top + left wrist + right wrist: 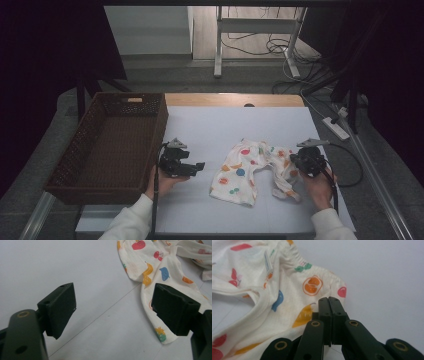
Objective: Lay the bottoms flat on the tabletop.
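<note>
A small white garment (248, 169) printed with coloured fruit lies rumpled on the white table cover (215, 130). My left gripper (199, 166) hovers a short way to its left, jaws wide open and empty. In the left gripper view the left gripper (112, 307) has bare cover between its jaws, and the garment (160, 270) reaches behind the right-hand jaw. My right gripper (299, 162) sits at the garment's right edge. In the right gripper view the right gripper (328, 300) has its jaws pressed together over the garment (287, 290), with no cloth visible between them.
A dark brown woven basket (161, 122) stands empty at the table's left, close to my left hand. A black cable (350, 170) loops off the right gripper near the table's right edge. Beyond the far edge are table legs and floor cables.
</note>
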`<state>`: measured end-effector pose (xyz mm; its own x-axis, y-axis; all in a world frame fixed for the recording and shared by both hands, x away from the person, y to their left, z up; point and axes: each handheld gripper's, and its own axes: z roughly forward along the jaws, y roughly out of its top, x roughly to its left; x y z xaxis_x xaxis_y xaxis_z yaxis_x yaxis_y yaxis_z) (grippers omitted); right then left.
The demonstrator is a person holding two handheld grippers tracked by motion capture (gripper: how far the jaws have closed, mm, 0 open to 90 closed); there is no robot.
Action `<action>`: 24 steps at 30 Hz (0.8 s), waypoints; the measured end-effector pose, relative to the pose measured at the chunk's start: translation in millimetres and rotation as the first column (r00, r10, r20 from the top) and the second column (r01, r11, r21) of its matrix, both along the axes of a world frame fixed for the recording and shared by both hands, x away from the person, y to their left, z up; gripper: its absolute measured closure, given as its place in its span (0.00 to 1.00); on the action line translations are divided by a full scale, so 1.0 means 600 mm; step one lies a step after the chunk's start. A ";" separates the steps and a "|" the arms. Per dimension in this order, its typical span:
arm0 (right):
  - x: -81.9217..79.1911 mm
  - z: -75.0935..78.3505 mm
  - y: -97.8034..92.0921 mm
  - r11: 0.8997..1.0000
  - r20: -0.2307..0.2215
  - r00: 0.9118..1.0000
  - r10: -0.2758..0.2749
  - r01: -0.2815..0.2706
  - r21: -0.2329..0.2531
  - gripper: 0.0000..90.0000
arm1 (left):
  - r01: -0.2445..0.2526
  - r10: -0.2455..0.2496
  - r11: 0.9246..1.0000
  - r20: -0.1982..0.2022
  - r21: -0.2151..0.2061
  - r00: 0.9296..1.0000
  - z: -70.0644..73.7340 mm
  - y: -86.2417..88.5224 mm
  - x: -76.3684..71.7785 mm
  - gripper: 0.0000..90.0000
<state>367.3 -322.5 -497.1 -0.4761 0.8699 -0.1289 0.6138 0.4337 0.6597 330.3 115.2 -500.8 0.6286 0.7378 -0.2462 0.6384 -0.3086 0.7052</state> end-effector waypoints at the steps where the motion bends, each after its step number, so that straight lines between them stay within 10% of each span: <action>1: -0.001 -0.002 0.000 1.000 -0.007 1.000 -0.002 0.002 0.003 0.94 | 0.000 0.000 1.000 0.001 0.000 1.000 0.000 0.000 0.000 0.21; 5: -0.017 0.009 0.000 0.998 0.010 1.000 -0.012 0.011 0.060 0.72 | -0.001 0.001 1.000 0.002 -0.002 1.000 0.002 0.001 -0.001 0.21; 13: -0.097 0.034 -0.002 0.973 0.016 0.995 0.097 -0.098 0.209 0.63 | 0.005 -0.005 1.000 0.003 -0.005 1.000 0.002 -0.001 -0.001 0.21; 20: -0.153 0.025 -0.004 0.958 -0.009 0.986 0.168 -0.161 0.236 0.60 | 0.011 -0.011 1.000 0.002 -0.009 1.000 0.002 -0.005 0.003 0.21; 24: -0.168 0.009 0.001 0.967 -0.049 0.982 0.183 -0.171 0.190 0.63 | 0.016 -0.016 1.000 0.004 -0.007 1.000 0.003 -0.007 0.005 0.21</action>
